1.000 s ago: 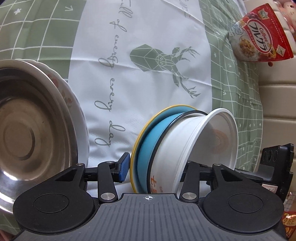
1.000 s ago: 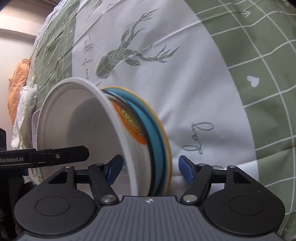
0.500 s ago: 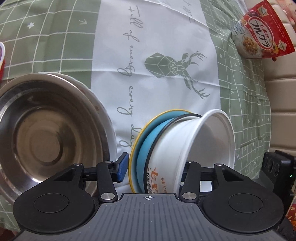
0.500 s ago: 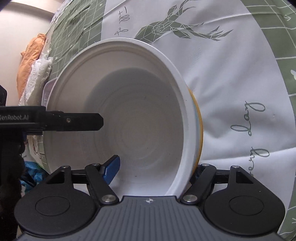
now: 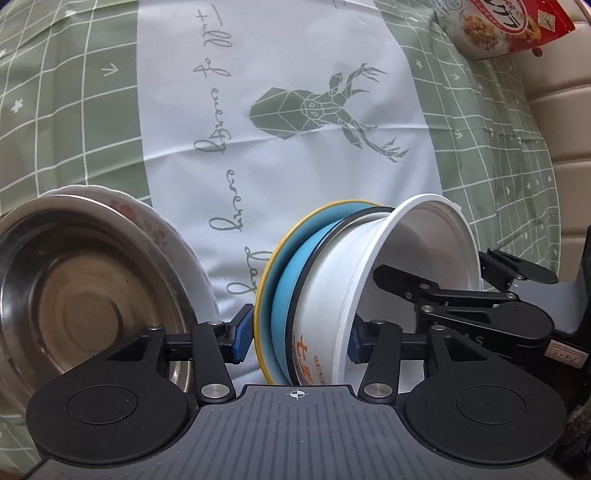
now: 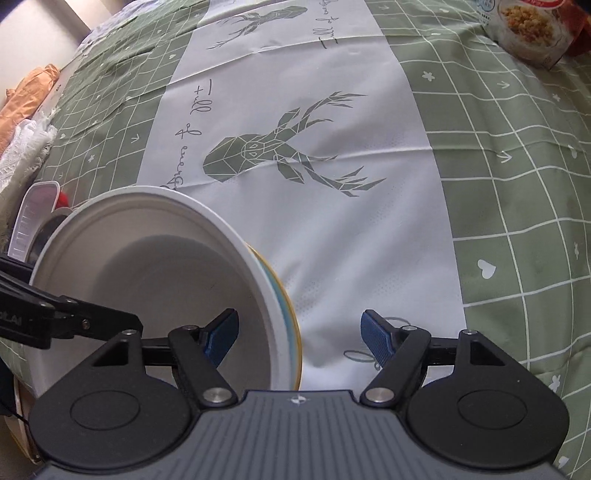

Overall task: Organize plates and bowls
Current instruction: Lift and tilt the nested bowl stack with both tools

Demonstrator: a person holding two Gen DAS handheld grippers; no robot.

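Across both frames spreads a green-checked tablecloth [image 5: 74,110] with a white centre panel bearing a geometric deer print [image 5: 325,107]. At lower left of the left wrist view, a steel bowl [image 5: 81,302] sits nested in a white floral-rimmed bowl [image 5: 162,229]. At lower centre, a white paper noodle bowl [image 5: 369,280] is nested with a black-rimmed white bowl [image 5: 354,221] and a blue, yellow-edged plate [image 5: 291,273], the stack tipped on its side. The left gripper [image 5: 299,338] straddles this stack, its jaws having just widened; the blue pads stand at the plate's edge and the noodle bowl's rim, though whether they press cannot be told. In the right wrist view, the right gripper [image 6: 301,334] stands wide, its left pad inside the noodle bowl [image 6: 147,288], its right pad clear over the cloth. A cereal bag [image 5: 506,26] lies at upper right.
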